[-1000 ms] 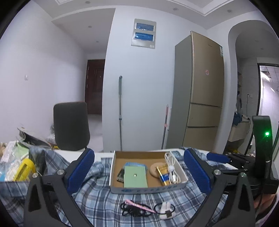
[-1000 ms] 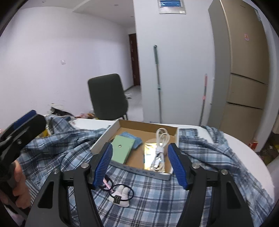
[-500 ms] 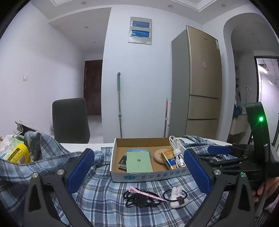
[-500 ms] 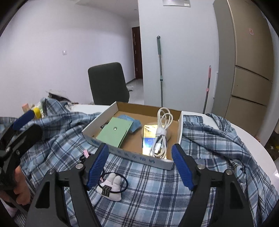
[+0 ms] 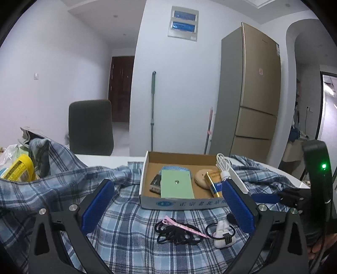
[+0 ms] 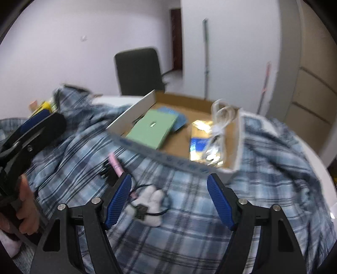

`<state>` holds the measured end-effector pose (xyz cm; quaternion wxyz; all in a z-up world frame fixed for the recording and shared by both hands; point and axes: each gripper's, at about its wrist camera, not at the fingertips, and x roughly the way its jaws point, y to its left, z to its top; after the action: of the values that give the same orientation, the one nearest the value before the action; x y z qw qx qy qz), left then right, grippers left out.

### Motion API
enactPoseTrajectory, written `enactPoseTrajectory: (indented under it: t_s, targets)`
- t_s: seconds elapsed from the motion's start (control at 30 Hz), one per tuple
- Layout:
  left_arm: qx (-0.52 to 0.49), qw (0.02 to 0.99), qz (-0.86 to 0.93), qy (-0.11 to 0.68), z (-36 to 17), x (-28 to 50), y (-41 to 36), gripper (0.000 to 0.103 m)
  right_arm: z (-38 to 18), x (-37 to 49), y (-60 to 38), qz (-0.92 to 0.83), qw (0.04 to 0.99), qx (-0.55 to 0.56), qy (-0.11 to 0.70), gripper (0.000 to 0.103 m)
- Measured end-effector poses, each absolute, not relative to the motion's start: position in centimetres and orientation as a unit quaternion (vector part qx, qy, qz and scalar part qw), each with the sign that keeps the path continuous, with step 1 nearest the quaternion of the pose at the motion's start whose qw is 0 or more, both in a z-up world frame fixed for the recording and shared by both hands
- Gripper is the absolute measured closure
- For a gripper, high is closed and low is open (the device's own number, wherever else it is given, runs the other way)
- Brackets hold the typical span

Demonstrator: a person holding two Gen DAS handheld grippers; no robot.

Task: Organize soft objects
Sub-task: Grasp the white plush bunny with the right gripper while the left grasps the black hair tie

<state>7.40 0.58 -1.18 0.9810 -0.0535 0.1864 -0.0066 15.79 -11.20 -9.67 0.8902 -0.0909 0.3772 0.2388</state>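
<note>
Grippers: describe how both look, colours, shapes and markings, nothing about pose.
Both match. The left gripper and the right gripper each have black angular arms with triangular cut-outs and silver screw heads, ending in ribbed blue pads. The left view also shows the right unit's black upright housing with a lit green LED. A bare hand grips the left handle.

Dim, cool, bluish indoor light in both views. Recessed ceiling spots (image 5: 114, 16) upper centre of left wrist view; brighter daylight through doorway (image 5: 329, 97) at far right. Soft, weak shadows. Left wrist view sharp. Right wrist view motion-blurred throughout; cardboard box (image 6: 168, 157) edge smeared. Strong fisheye bending at edges, black vignette in corners. Green LED (image 5: 323, 166) glows at right.
</note>
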Motion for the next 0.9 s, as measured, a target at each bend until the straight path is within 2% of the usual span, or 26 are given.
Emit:
enactPoseTrajectory:
  t_s: [0.1, 0.3, 0.37, 0.5, 0.6, 0.77, 0.9]
  targets:
    - [-0.053, 0.981, -0.008, 0.185, -1.2, 7.3, 0.5, 0.000, -11.0, 16.1, -10.4, 0.250, 0.875, -0.099, 0.402, 0.031]
    - [-0.054, 0.981, -0.008, 0.187, -1.3, 7.3, 0.5, 0.000, -13.0, 16.7, -10.1, 0.260, 0.852, -0.098, 0.443, 0.041]
    - [-0.060, 0.980, -0.005, 0.190, -1.3, 7.4, 0.6, 0.000, -13.2, 16.6, -9.9, 0.263, 0.848, -0.105, 0.447, 0.041]
    - [-0.066, 0.979, -0.004, 0.194, -1.4, 7.5, 0.9, 0.000, -13.9, 16.0, -8.6, 0.274, 0.839, -0.137, 0.449, 0.047]
    - [-0.064, 0.979, -0.004, 0.194, -1.4, 7.6, 0.8, 0.000, -14.1, 15.8, -8.3, 0.275, 0.836, -0.148, 0.452, 0.058]
    - [-0.064, 0.979, -0.003, 0.195, -1.4, 7.7, 1.1, 0.000, -14.0, 16.1, -9.0, 0.270, 0.839, -0.134, 0.453, 0.065]
    - [-0.067, 0.978, -0.002, 0.199, -1.5, 7.8, 1.2, 0.000, -12.5, 15.8, -10.0, 0.261, 0.861, -0.115, 0.421, 0.067]
